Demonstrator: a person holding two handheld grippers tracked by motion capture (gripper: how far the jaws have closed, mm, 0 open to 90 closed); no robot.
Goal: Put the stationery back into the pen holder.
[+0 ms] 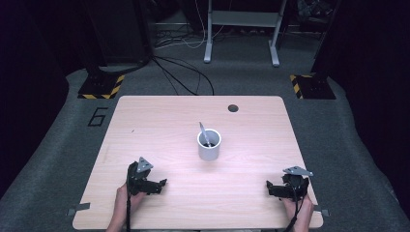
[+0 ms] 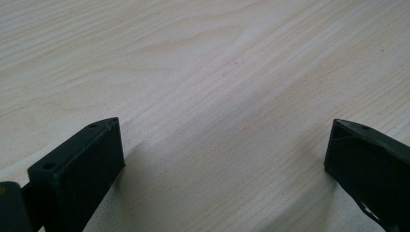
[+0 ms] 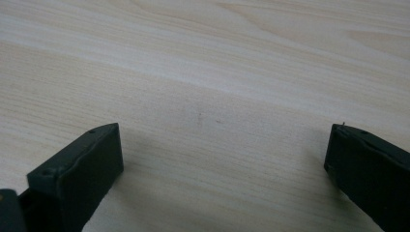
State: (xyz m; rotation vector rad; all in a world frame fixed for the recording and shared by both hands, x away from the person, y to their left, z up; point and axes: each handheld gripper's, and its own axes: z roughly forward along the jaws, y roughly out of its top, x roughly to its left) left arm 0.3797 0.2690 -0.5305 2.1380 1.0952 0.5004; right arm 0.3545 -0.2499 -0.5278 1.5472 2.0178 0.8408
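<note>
Both sets of fingers spread wide and holding nothing, cup well ahead at mid-counter.

I see my left gripper [image 1: 163, 182] low over the near left of the counter [image 1: 145, 125], its fingers [image 2: 82, 164] wide apart with bare wood grain between them; my right gripper [image 1: 269, 184] sits the same way near the right front corner, fingers [image 3: 80, 166] wide with bare wood between them too. The two point inward toward each other, well apart. Farther out, between them and beyond, the white cup [image 1: 209, 145] stands upright near the counter's middle, clear of both grippers. Inside it a thin grey stick-like utensil [image 1: 203, 132] leans toward the far left, its top poking above the rim; I cannot tell what kind it is.
</note>
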